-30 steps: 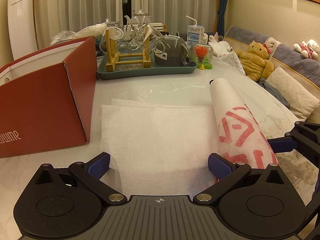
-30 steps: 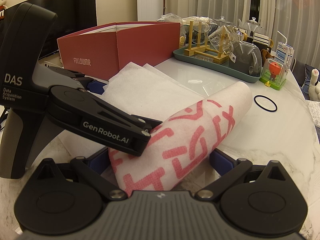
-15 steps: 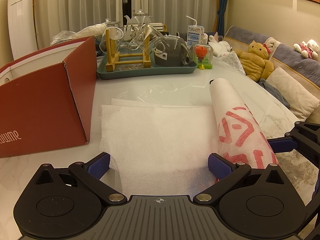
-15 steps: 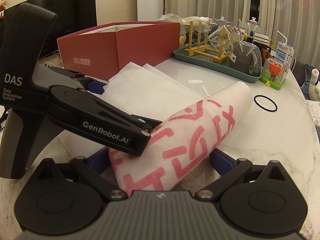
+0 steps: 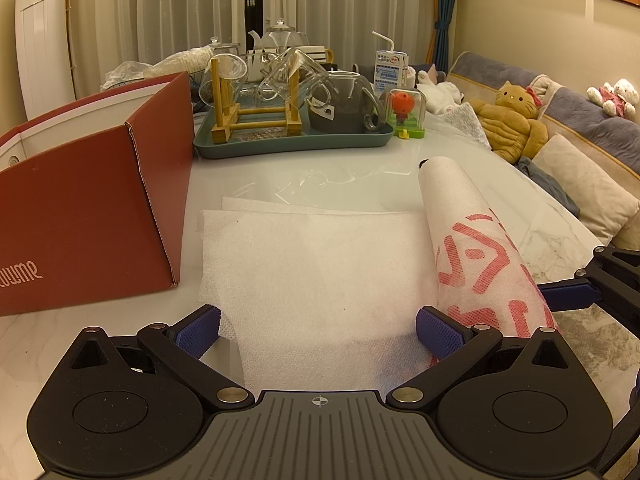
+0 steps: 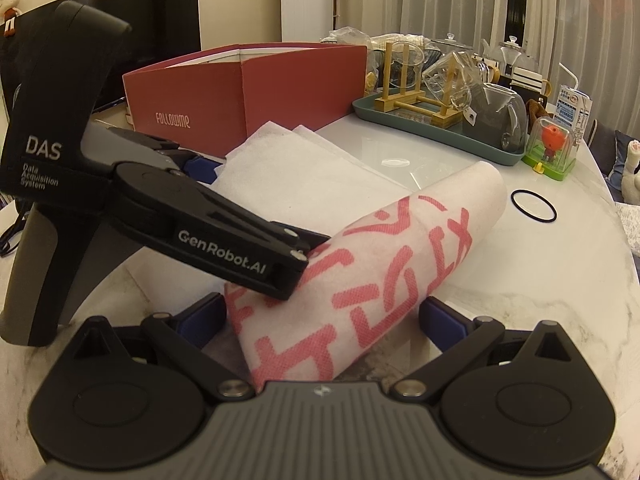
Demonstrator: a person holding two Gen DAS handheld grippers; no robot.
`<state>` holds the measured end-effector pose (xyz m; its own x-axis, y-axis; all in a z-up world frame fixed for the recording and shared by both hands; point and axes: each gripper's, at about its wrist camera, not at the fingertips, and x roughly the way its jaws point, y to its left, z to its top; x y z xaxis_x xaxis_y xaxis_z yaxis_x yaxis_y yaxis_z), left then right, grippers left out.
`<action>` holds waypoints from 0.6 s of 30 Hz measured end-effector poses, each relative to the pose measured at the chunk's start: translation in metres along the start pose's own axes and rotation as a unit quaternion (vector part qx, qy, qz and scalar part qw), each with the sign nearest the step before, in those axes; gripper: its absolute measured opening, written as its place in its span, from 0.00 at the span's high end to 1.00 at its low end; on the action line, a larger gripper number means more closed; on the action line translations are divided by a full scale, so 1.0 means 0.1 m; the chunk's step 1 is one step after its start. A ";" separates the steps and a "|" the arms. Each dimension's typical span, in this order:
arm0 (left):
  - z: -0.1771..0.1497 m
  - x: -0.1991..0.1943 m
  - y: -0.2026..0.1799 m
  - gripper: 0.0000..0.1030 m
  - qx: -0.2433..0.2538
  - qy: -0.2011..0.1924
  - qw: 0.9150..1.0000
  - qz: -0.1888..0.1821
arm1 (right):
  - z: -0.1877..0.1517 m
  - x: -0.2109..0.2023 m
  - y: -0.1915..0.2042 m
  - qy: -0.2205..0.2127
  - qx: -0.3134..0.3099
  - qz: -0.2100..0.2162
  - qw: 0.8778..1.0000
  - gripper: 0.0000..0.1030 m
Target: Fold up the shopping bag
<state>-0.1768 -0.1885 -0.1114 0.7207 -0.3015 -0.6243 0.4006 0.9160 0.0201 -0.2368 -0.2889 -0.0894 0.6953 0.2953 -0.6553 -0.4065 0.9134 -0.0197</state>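
One shopping bag (image 5: 320, 280), rolled edge's long axis pointing away.

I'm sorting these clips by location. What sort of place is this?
Most likely a home living room: a sofa with plush toys, a television, sheer curtains, and a marble-look table bearing a glass tea set.

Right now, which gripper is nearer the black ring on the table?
Right. The right gripper straddles the rolled end of the bag, with the black ring just beyond the roll's far end. The left gripper sits over the flat part, farther away.
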 end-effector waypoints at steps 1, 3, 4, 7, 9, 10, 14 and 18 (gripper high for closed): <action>0.00 0.00 0.00 0.00 0.000 0.000 1.000 0.000 | 0.00 0.00 0.00 0.000 0.000 0.000 1.000 0.00; 0.00 0.00 0.00 0.00 0.000 0.000 1.000 0.000 | 0.00 0.00 0.00 0.000 0.000 0.001 1.000 0.00; 0.00 0.00 0.00 0.00 0.000 0.000 1.000 0.000 | 0.00 0.00 0.00 0.000 0.001 0.001 1.000 0.00; 0.00 0.00 0.00 0.00 0.000 0.000 1.000 0.000 | 0.00 0.00 -0.01 0.000 0.001 0.001 1.000 0.00; 0.00 0.00 0.00 0.00 0.000 0.000 1.000 0.000 | 0.00 0.00 -0.01 0.000 0.000 0.001 1.000 0.00; 0.00 0.00 0.00 0.00 0.000 0.000 1.000 0.000 | 0.00 0.00 -0.01 0.000 0.000 0.001 1.000 0.00; 0.00 0.00 0.00 0.00 0.000 0.000 1.000 0.000 | 0.00 0.00 -0.02 0.000 0.001 0.001 1.000 0.00; 0.00 0.00 0.00 0.00 0.000 0.000 1.000 0.000 | 0.00 0.00 -0.02 0.000 0.001 0.001 1.000 0.00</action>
<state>-0.1766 -0.1884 -0.1113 0.7205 -0.3016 -0.6244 0.4007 0.9160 0.0199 -0.2357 -0.2908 -0.0893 0.6940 0.2979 -0.6555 -0.4077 0.9129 -0.0167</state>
